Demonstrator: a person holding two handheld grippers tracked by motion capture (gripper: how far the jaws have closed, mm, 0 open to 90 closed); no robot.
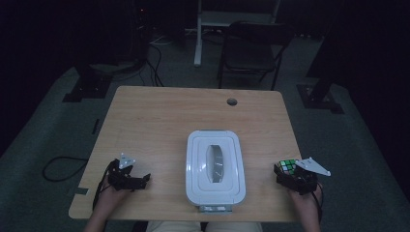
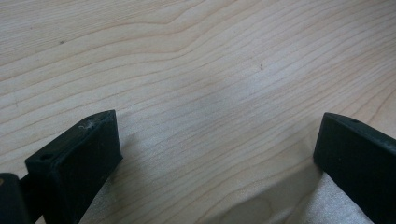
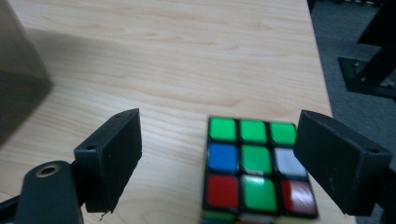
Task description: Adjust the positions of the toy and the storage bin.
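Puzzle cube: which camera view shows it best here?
The right gripper view. The puzzle cube sits close up on the table between the open jaws of the right gripper, its coloured squares readable. The high view shows the cube small, dim and partly covered by that gripper.

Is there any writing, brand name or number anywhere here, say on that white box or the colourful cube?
None can be read.
White lidded box: no label or print on its lid.
Puzzle cube: plain coloured stickers, no letters or logo.
Left gripper and right gripper: black jaws, no markings that can be made out.
Wooden table: bare grain, no sign.
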